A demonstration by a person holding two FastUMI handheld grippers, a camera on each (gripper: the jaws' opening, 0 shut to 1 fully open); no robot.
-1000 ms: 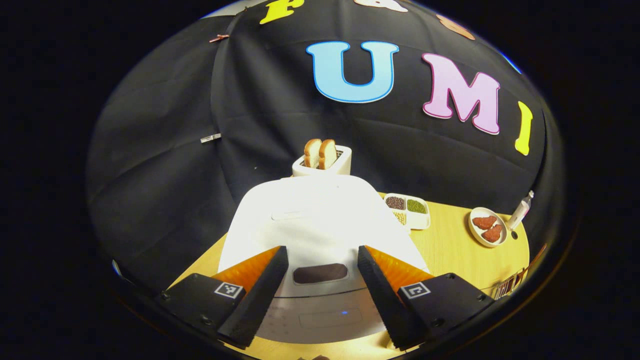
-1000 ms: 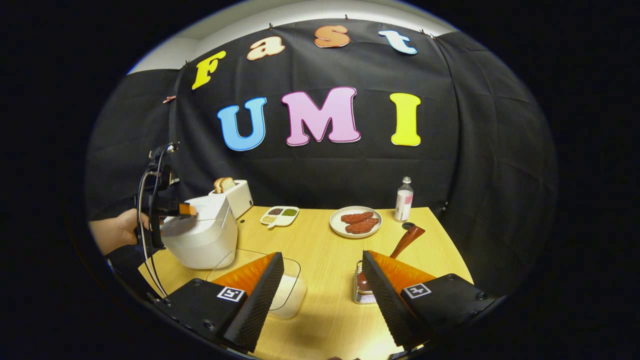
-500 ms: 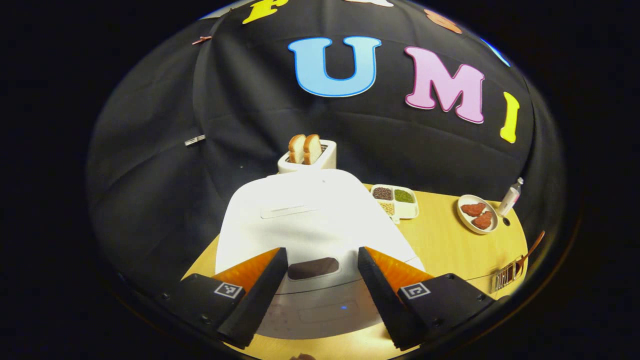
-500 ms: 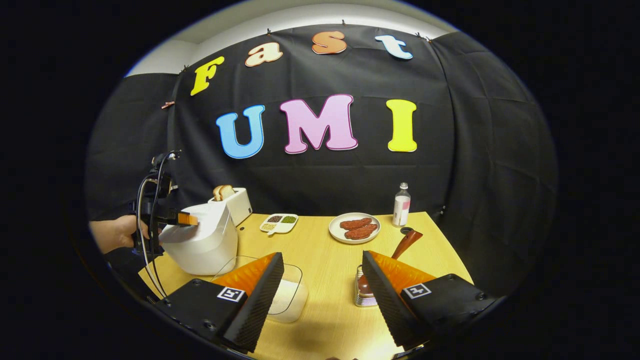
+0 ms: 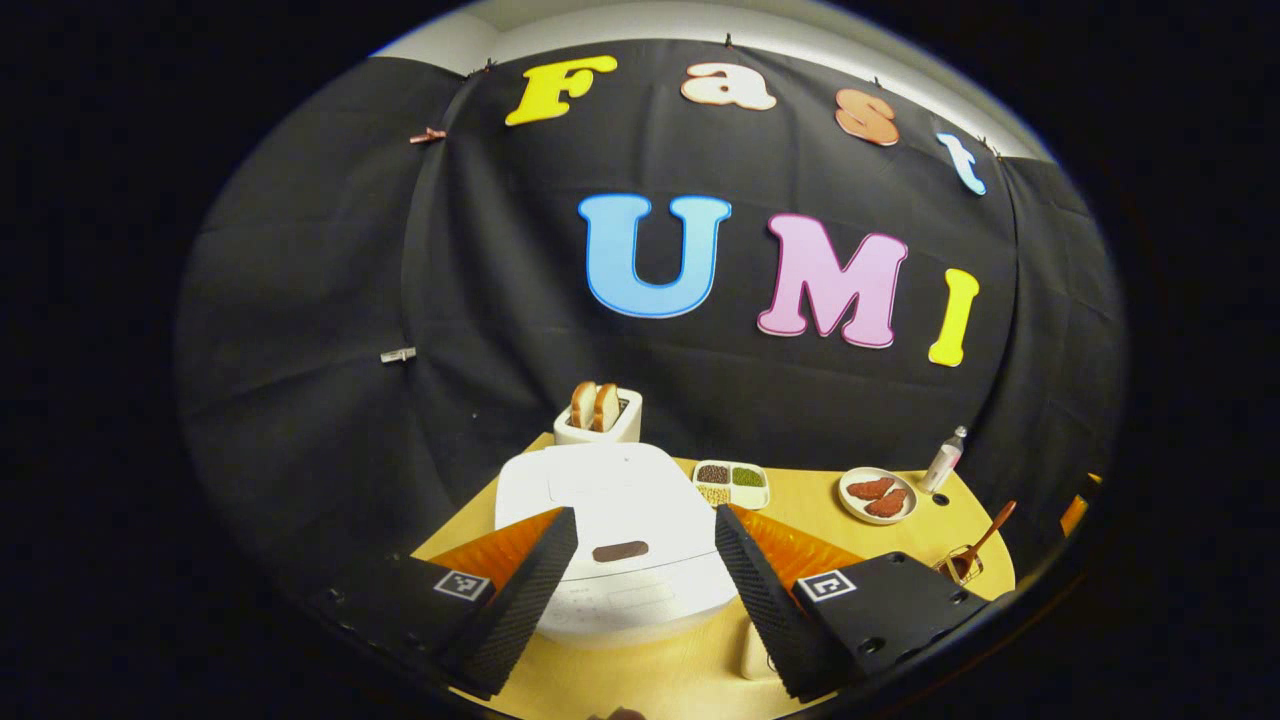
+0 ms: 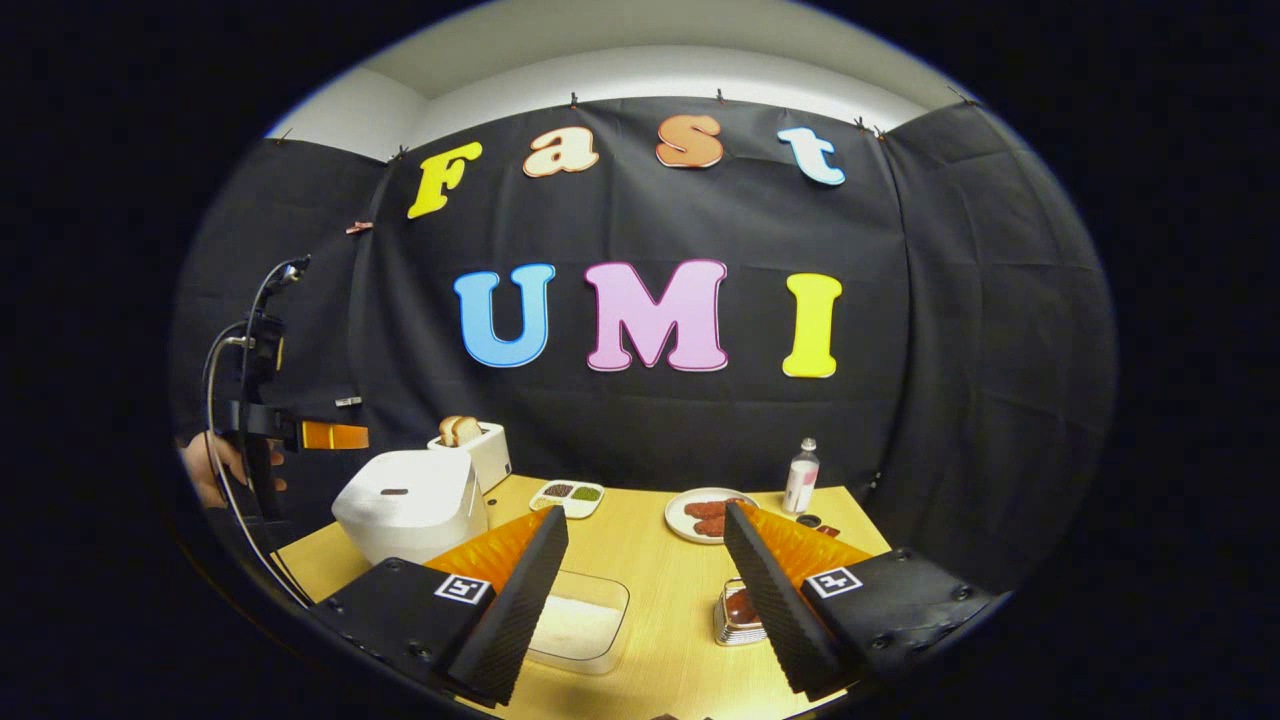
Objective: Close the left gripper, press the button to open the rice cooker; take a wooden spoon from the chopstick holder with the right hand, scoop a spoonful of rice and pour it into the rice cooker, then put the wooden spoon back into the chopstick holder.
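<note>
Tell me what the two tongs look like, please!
The left tongs and the right tongs each have two wedge-shaped fingers with bumpy, ribbed inner faces. Each finger sits on a blocky base with a small square black-and-white marker. In the right gripper view, thin black cables loop over the left tongs' tall handle, beside a hand.

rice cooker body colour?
White, with a dark oval button on the lid; the rice cooker shows best in the left gripper view.

I see even overhead light, sharp focus, strong fisheye bending at the edges; glare whitens the cooker, soft shadows on the desk
</note>
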